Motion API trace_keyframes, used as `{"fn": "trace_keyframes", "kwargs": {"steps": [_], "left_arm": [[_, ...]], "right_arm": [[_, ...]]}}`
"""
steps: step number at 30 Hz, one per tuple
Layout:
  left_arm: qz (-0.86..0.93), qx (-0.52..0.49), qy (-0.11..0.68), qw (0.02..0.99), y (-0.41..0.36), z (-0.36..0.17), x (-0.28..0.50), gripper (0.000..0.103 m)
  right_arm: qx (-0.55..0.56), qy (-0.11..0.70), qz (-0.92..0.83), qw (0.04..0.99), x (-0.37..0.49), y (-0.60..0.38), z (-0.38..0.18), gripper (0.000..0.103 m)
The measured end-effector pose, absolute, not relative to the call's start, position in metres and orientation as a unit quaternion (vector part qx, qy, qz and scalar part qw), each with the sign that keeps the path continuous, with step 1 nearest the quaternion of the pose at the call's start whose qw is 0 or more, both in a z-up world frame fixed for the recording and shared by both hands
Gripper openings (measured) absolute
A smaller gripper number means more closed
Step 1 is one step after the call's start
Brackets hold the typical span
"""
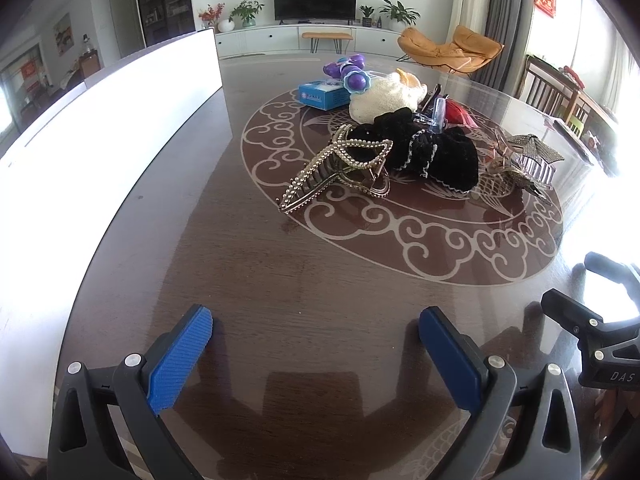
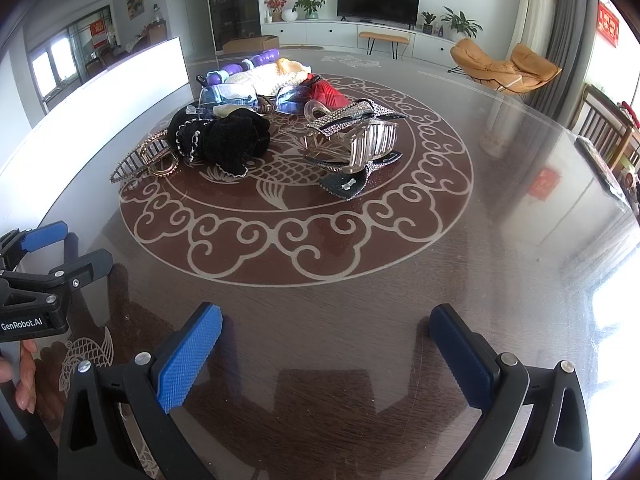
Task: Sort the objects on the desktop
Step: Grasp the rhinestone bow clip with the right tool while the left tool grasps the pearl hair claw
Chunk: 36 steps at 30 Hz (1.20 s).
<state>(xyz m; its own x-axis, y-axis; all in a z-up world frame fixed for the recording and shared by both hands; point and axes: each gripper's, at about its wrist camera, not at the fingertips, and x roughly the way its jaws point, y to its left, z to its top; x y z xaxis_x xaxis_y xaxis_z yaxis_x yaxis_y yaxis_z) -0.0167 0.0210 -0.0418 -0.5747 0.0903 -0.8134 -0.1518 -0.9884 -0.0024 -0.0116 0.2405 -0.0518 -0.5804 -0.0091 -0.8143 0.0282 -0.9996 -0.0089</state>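
A heap of small items lies mid-table: a gold pearl-studded claw clip [image 1: 336,172] [image 2: 146,162], a black scrunchie [image 1: 432,152] [image 2: 224,140], a rhinestone bow clip [image 1: 532,156] [image 2: 356,136], a cream knitted piece [image 1: 384,98] [image 2: 266,76], a purple toy [image 1: 352,74] [image 2: 240,67], a blue box [image 1: 322,94] and a red item [image 2: 330,92]. My left gripper [image 1: 316,344] stands open near the table's front, well short of the heap. My right gripper [image 2: 326,344] is open too, empty, beside the left one [image 2: 52,256].
A large white box [image 1: 100,132] [image 2: 100,96] stands along the table's left side. The dark wooden table [image 1: 280,280] has a round scroll pattern under the heap. A hand [image 2: 24,372] holds the left gripper. Wooden chairs [image 2: 608,124] stand at the right.
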Motion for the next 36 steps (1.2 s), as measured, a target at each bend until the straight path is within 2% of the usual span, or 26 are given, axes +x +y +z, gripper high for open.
{"fn": "trace_keyframes", "kwargs": {"steps": [6, 10, 13, 16, 18, 19, 21, 24, 30, 36], "left_arm": [[0.889, -0.455, 0.022, 0.056, 0.015, -0.042, -0.017, 0.103], [0.889, -0.455, 0.025, 0.052, 0.015, -0.043, -0.018, 0.103], [0.889, -0.455, 0.025, 0.052, 0.015, -0.043, -0.018, 0.103], [0.889, -0.454, 0.025, 0.053, 0.015, -0.043, -0.018, 0.103], [0.889, -0.454, 0.025, 0.053, 0.015, -0.044, -0.017, 0.103], [0.889, -0.454, 0.025, 0.054, 0.015, -0.044, -0.016, 0.103], [0.889, -0.454, 0.026, 0.054, 0.015, -0.044, -0.016, 0.103], [0.889, -0.454, 0.026, 0.054, 0.015, -0.044, -0.016, 0.103], [0.888, -0.455, 0.029, 0.056, 0.016, -0.044, -0.017, 0.103], [0.868, -0.477, 0.073, 0.117, 0.025, -0.041, -0.057, 0.103]], "right_arm": [[0.474, 0.019, -0.880, 0.028, -0.024, 0.244, -0.050, 0.103], [0.436, -0.022, -0.899, 0.037, -0.045, 0.252, -0.027, 0.103], [0.416, -0.035, -0.909, 0.017, -0.077, 0.251, -0.013, 0.103], [0.459, -0.025, -0.888, -0.025, -0.120, 0.250, -0.028, 0.102], [0.468, -0.033, -0.882, -0.033, -0.136, 0.254, -0.037, 0.094], [0.468, -0.035, -0.883, -0.031, -0.140, 0.255, -0.039, 0.079], [0.460, -0.030, -0.887, -0.024, -0.141, 0.259, -0.039, 0.065], [0.450, -0.039, -0.892, -0.010, -0.128, 0.267, -0.036, 0.052], [0.446, -0.028, -0.894, 0.025, -0.055, 0.270, -0.038, 0.051], [0.428, -0.032, -0.902, 0.040, -0.014, 0.267, -0.042, 0.053]]}}
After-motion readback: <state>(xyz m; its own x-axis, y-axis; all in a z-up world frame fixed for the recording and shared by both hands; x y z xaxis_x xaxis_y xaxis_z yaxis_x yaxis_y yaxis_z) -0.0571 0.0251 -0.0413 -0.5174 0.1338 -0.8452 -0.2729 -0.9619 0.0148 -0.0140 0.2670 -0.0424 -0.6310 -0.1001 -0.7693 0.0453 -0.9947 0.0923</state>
